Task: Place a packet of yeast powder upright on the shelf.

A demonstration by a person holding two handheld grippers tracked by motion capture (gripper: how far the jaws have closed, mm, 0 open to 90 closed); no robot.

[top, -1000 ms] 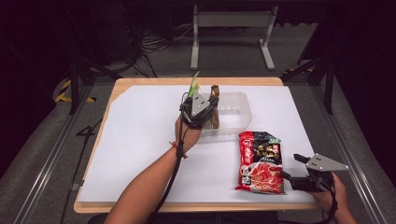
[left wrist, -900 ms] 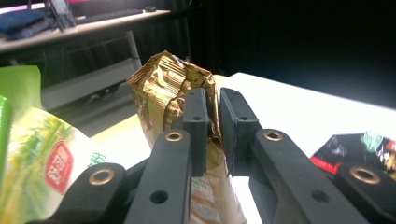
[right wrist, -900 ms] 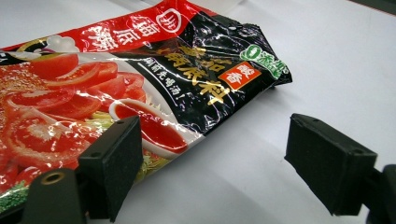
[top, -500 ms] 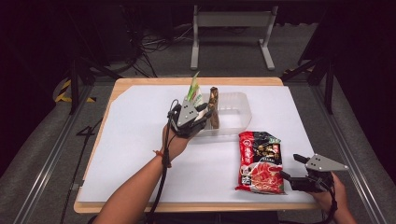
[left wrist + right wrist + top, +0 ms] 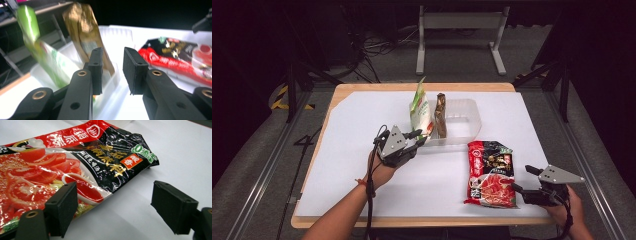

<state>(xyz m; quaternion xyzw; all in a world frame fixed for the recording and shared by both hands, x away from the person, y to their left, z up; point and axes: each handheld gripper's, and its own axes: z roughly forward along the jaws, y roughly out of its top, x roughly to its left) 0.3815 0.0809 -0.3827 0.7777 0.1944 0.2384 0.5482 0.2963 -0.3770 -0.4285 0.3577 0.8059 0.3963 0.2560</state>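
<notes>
The left gripper, parted and empty after closing slightly, has backed off the tray. The right gripper stays spread beside the red packet. White table, dark room.

A white table stands before a metal frame.

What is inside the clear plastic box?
The clear box holds a green packet and a brown packet, standing upright. Their bottom ends blur behind its wall.
</notes>
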